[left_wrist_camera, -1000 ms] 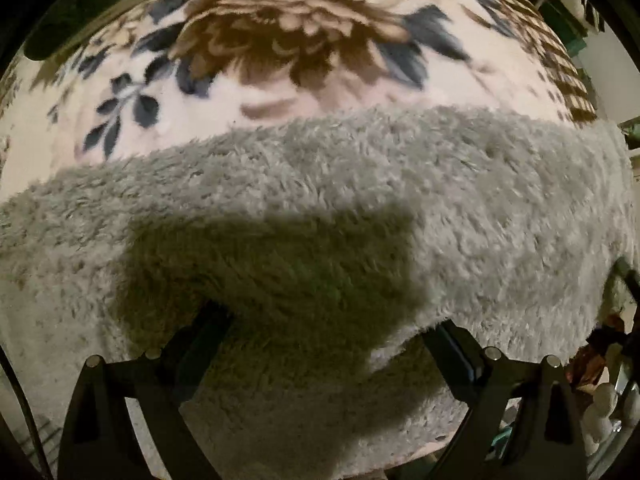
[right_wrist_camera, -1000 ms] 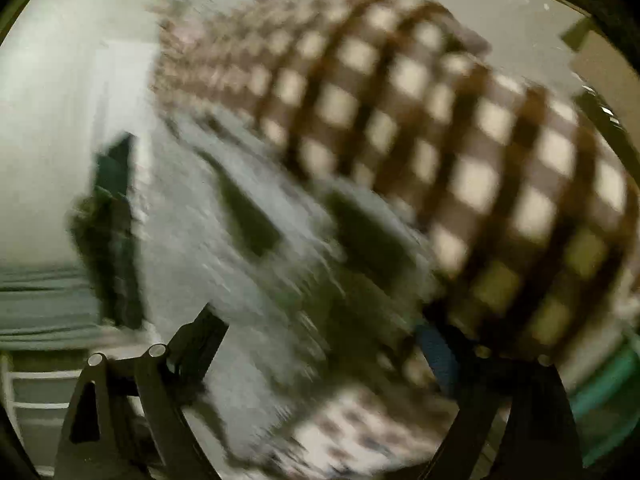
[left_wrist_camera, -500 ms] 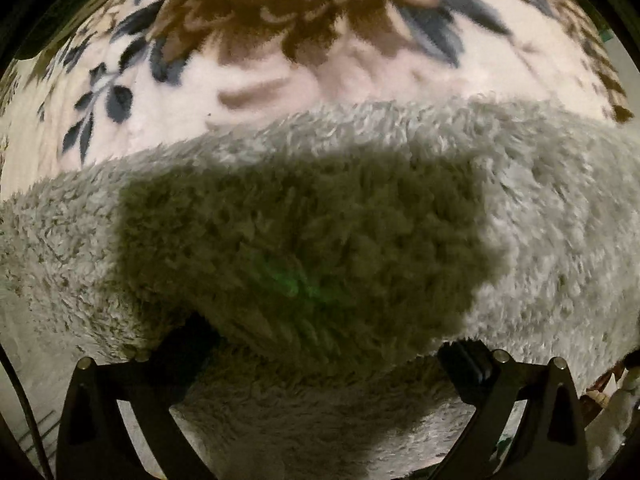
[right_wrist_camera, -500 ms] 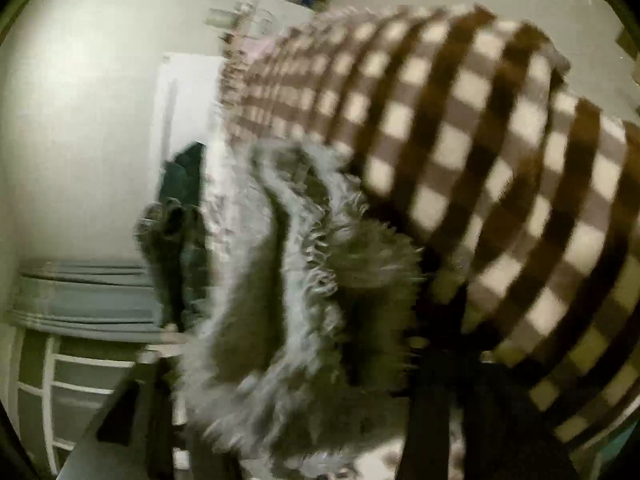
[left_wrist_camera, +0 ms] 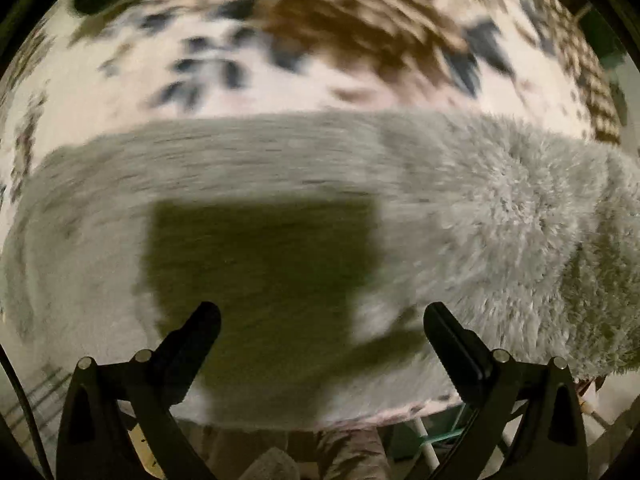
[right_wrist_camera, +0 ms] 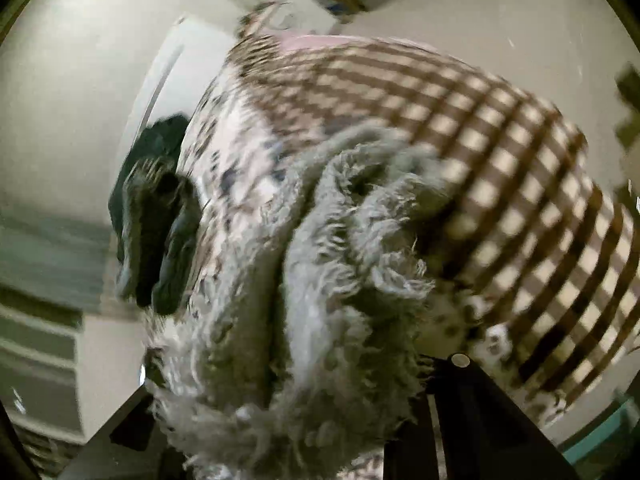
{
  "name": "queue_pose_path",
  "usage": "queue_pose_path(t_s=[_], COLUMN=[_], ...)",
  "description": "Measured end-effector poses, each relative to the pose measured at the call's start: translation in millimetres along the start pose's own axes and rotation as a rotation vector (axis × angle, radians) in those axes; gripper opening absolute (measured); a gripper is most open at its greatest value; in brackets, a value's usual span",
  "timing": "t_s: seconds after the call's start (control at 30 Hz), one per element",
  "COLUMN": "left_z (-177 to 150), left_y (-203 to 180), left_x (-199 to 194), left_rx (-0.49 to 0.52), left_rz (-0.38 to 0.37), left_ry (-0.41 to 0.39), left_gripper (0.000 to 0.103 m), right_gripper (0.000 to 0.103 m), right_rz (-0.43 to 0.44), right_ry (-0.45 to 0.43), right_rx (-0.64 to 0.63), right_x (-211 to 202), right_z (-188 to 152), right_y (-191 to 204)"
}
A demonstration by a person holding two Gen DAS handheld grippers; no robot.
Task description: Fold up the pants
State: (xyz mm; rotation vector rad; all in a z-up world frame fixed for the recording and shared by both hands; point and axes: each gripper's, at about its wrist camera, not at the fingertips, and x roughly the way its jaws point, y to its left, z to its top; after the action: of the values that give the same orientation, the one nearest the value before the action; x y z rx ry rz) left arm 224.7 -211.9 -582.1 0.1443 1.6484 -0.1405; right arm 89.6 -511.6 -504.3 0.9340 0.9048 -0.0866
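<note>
The grey fluffy pants lie in a wide band across a floral blanket in the left wrist view. My left gripper is open and empty, its fingers spread just above the fleece with its shadow between them. In the right wrist view my right gripper is shut on a bunched part of the pants, which fills the gap between the fingers and hides their tips. The bunch is lifted off the bed.
A brown and cream checked blanket covers the bed to the right of the pants. A dark garment pile lies at the bed's far side by a white wall. The bed's near edge runs below the left gripper.
My left gripper has pulled back from the fleece, and its fingers now show clear of the fabric. My right gripper has closed on the pants and raised the bunch.
</note>
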Motion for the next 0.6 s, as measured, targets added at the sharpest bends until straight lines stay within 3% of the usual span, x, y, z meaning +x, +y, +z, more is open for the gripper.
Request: queue_pose_path(t_s=[0.17, 0.4, 0.47, 0.57, 0.6], left_z=[-35, -77, -73, -79, -80], left_y=[86, 235, 267, 315, 322], left_x=[-33, -46, -43, -38, -38], left_rx=[-0.1, -0.273, -0.306, -0.376, -0.388], left_rz=[-0.011, 0.005, 0.005, -0.045, -0.062], left_ry=[-0.051, -0.086, -0.086, -0.085, -0.091], left_gripper=[0.103, 0.103, 0.103, 0.103, 0.103], right_gripper=[0.022, 0.022, 0.023, 0.039, 0.056], right_rz=[-0.023, -0.029, -0.061, -0.13, -0.122], right_ry=[0.097, 0.329, 0.416, 0.603, 0.645], right_rx=[-0.206, -0.445, -0.496, -0.524, -0.523], right_x=[21, 127, 163, 207, 211], right_z=[-37, -140, -163, -204, -211], right_y=[106, 214, 230, 237, 238])
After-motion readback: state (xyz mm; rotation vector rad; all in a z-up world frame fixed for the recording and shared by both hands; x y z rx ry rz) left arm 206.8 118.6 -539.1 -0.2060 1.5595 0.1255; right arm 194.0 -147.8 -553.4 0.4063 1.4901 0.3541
